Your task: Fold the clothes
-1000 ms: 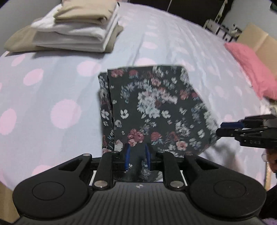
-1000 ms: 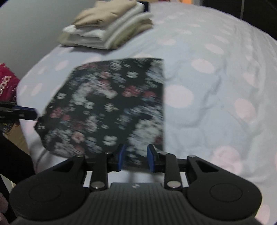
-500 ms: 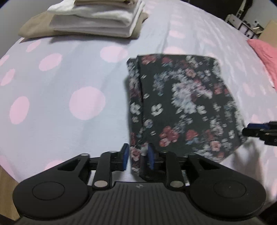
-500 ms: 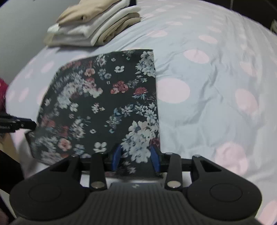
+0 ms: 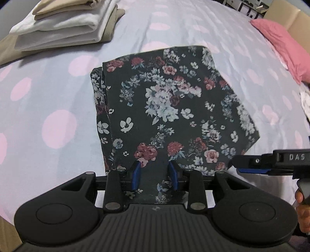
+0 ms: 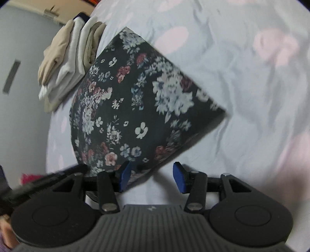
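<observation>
A dark floral garment lies folded flat on the polka-dot bedsheet. It also shows in the right wrist view. My left gripper sits over its near edge, its blue fingers apart with the cloth lying between them. My right gripper is open at the garment's near corner; its left finger touches the edge, and sheet shows between the fingers. The right gripper also shows from the side in the left wrist view, at the garment's right corner.
A stack of folded beige and white clothes sits at the back left; it shows in the right wrist view too. A pink pillow and a cardboard box lie at the far right. The bed's edge runs under both grippers.
My left gripper has shifted right along the near edge and its fingers have spread. My right gripper has opened wide, tilted, and moved to the garment's corner.
</observation>
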A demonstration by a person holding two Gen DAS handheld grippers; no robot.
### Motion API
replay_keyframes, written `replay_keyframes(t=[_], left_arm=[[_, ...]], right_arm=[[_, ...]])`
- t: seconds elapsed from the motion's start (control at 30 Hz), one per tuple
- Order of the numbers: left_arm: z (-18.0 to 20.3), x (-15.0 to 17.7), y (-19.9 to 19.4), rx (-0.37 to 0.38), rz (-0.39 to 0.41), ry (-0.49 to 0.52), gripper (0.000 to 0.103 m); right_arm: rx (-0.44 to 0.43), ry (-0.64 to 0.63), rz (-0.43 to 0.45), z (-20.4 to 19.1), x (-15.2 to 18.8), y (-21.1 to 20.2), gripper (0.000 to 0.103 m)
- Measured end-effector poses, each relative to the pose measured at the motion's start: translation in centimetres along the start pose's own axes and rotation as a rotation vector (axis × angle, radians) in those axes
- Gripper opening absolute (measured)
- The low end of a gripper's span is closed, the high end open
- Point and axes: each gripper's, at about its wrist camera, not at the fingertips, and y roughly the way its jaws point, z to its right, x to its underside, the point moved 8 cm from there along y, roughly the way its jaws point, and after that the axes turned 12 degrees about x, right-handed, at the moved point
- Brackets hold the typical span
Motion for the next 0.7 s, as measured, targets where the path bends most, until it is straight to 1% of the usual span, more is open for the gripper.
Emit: replay_keyframes(t=[0.13,0.2,0.27,0.3,0.4,0.47,0.5,0.53,0.57,0.6,0.63,0.67,0.7], left_arm=[[-0.9,0.2,0.9,-0.007,-0.007,-0.016,0.03],[-1.2,0.2,1.3,-0.005,0.006,-0.015,0.03],[-1.3,0.3,1.6,-0.006,0.017,-0.01,0.03],[-1.3,0.3,1.7,-0.005,0.017,-0.008,0.03],[-1.4,0.3,1.8,-0.013,0.025,-0.007,0.03],[-1.3,0.4,1.9,-0.018,0.025,-0.003,0.03],[-1.2,0.3,1.9,-0.025,0.041,0.005,0.03],[-1.2,0.3,1.9,-0.036,0.064,0.016,0.03],[-1.2,0.3,1.9,-0.042,0.065,0.022,0.03],[-1.1,0.4,1.8,-0.05,0.067,0.027,0.03],[-1.0,0.5,1.6,-0.056,0.069,0.032,0.03],[-1.0,0.6,1.4,-0.061,0.072,0.037,0.03],[-1.0,0.7,1.1,-0.067,0.076,0.041,0.03]], right_arm=[[-0.035,0.098,0.003,-0.1,0.0,1.6,0.052],[-0.057,0.157,0.015,-0.1,-0.2,2.0,0.053],[-0.077,0.201,0.02,-0.3,-0.4,2.6,0.057],[-0.081,0.212,0.022,-0.4,-0.4,2.9,0.059],[-0.094,0.205,0.048,-1.0,-0.5,3.8,0.059],[-0.089,0.187,0.071,-1.7,-0.7,4.2,0.057],[-0.084,0.172,0.081,-2.1,-0.8,4.3,0.056],[-0.076,0.165,0.088,-2.3,-0.9,4.5,0.053],[-0.068,0.16,0.095,-2.5,-0.9,4.6,0.051],[-0.064,0.158,0.098,-2.5,-1.0,4.6,0.046],[-0.058,0.157,0.105,-2.3,-1.0,4.4,0.037],[-0.056,0.153,0.109,-2.4,-1.1,4.1,0.032],[-0.06,0.14,0.113,-2.5,-1.2,3.7,0.019]])
